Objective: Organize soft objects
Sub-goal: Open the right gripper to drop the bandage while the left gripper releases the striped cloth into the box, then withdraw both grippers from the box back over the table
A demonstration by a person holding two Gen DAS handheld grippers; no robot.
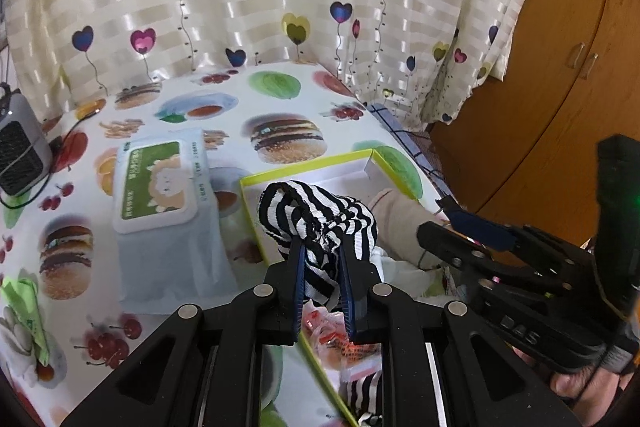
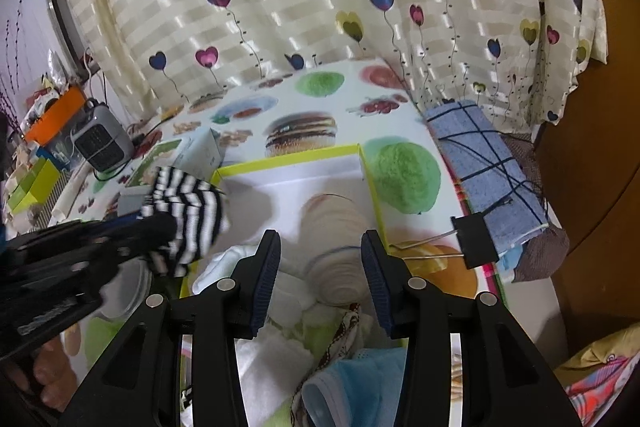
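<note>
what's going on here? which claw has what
A person is sorting soft items with two hand-held claws. The left claw is shut on a black-and-white striped cloth, holding it over the yellow-rimmed box. The right claw stands open and holds nothing, poised above a beige rolled cloth lying in the box. More soft pieces, white and blue, are piled nearer the right wrist camera. A wet-wipes pack sits on the table beside the box.

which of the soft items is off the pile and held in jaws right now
The black-and-white striped sock, clamped in the left gripper; the beige sock lies in the box.
</note>
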